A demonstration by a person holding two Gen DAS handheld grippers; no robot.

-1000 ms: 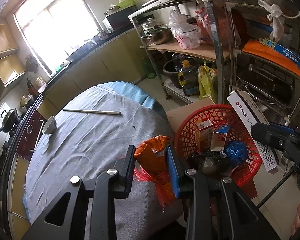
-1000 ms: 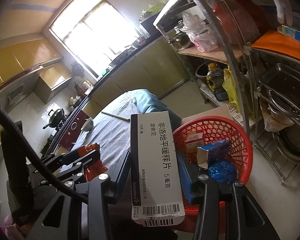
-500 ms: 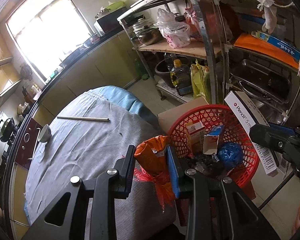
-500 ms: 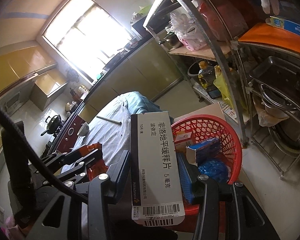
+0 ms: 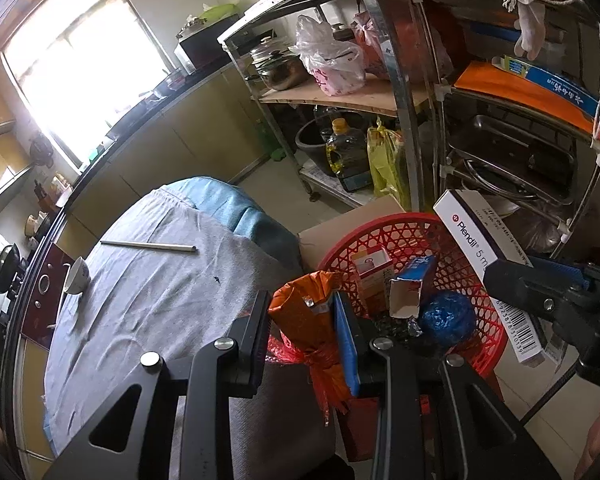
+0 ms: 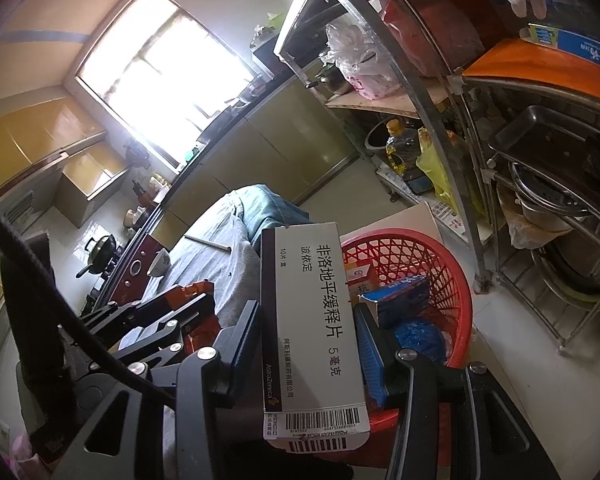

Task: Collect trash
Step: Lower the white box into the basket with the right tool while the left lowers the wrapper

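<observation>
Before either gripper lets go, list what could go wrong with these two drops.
1. The crumpled orange wrapper in the left gripper sits at the round red plastic basket's near rim; released here, it may land outside.
2. The long white medicine box in the right gripper could bridge the rim or tip out.

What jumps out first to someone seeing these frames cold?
The red basket beside the cloth-covered table, already holding small boxes and a blue ball. Then the two loads in front of it: the left gripper shut on an orange packet, and the right gripper shut on a white medicine box.
</observation>
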